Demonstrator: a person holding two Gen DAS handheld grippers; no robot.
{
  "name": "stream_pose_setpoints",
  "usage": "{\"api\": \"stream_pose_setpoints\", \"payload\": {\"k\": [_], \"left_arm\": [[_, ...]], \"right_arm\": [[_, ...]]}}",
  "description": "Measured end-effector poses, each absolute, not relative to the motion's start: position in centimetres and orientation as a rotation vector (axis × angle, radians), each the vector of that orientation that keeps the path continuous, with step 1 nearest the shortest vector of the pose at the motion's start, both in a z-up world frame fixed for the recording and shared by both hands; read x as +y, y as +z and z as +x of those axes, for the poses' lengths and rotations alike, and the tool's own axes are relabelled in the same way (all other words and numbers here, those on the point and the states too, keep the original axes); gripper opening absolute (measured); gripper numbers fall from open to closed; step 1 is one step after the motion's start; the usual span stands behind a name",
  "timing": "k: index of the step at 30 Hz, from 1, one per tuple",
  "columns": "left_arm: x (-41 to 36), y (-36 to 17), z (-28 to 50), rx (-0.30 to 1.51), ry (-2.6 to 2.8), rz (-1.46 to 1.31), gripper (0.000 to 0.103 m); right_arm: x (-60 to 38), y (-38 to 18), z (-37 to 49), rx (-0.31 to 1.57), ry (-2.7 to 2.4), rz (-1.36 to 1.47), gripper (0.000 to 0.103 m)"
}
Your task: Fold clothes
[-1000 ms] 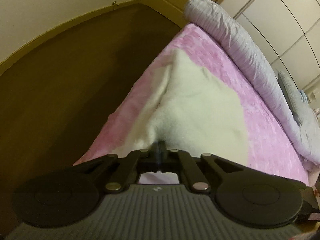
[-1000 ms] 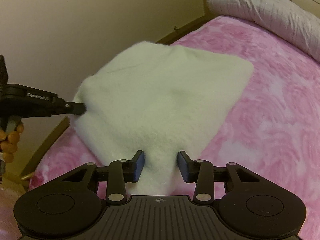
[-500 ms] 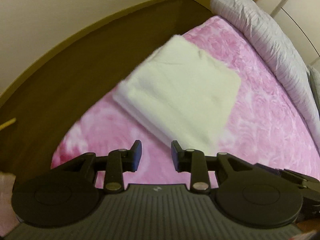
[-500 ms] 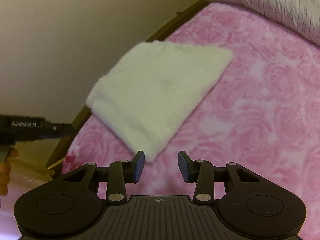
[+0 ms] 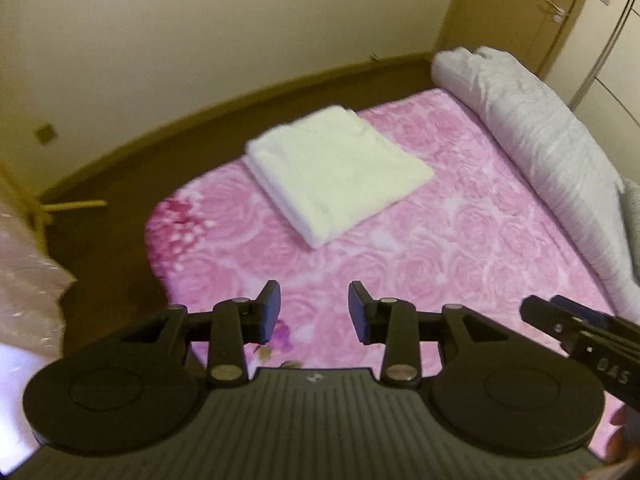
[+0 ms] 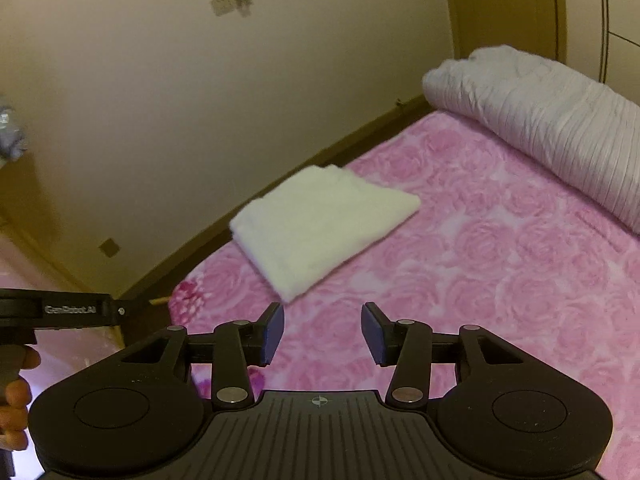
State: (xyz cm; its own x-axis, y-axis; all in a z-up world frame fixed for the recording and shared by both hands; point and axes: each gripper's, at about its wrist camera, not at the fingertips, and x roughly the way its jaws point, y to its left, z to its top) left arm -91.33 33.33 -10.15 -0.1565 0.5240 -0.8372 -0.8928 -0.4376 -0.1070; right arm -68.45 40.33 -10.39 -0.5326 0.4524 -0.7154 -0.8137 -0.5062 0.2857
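A white fluffy garment (image 5: 336, 172) lies folded into a neat rectangle on the pink rose-patterned bed (image 5: 460, 248), near the bed's far left corner. It also shows in the right wrist view (image 6: 320, 228). My left gripper (image 5: 314, 312) is open and empty, held above the bed's near part, well back from the garment. My right gripper (image 6: 322, 334) is open and empty too, also back from the garment. The right gripper's body shows at the right edge of the left wrist view (image 5: 580, 336). The left gripper's body shows at the left of the right wrist view (image 6: 60, 312).
A rolled grey-lilac quilt (image 5: 532, 144) lies along the bed's right side, also in the right wrist view (image 6: 552, 120). Dark floor (image 5: 112, 176) and a cream wall (image 5: 200, 28) lie beyond the bed. A door (image 5: 520, 12) stands at the back right. A pink plastic bag (image 5: 24, 272) is at left.
My left gripper let go of the garment's edge and opened. Both grippers pulled back and up from the garment, which now lies folded and farther away in both views.
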Motion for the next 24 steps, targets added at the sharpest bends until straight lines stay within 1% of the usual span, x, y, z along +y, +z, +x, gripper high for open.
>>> {"api": "stream_pose_setpoints", "payload": {"k": [7,10,13,24], "left_arm": [[29.4,-7.7,-86.4,0.482,1.790,-1.098,0.035],[28.6,-7.6,-84.7,0.513,1.756,-1.126,0.035],[28.0,-7.5,-83.4,0.491,1.745,-1.133,0.035],[27.7,-7.5,-79.7,0.541,1.895,-0.995,0.035]], "right_arm": [[36.6,-7.2,-65.1,0.728,2.127,-0.770,0.047],[36.1,-6.5,-64.0,0.752,2.128,-0.794,0.047],[35.8,-5.9,-63.2,0.755,2.153,-0.804,0.047],[35.9,-5.6,-62.1,0.633,2.199,-0.833,0.047]]}}
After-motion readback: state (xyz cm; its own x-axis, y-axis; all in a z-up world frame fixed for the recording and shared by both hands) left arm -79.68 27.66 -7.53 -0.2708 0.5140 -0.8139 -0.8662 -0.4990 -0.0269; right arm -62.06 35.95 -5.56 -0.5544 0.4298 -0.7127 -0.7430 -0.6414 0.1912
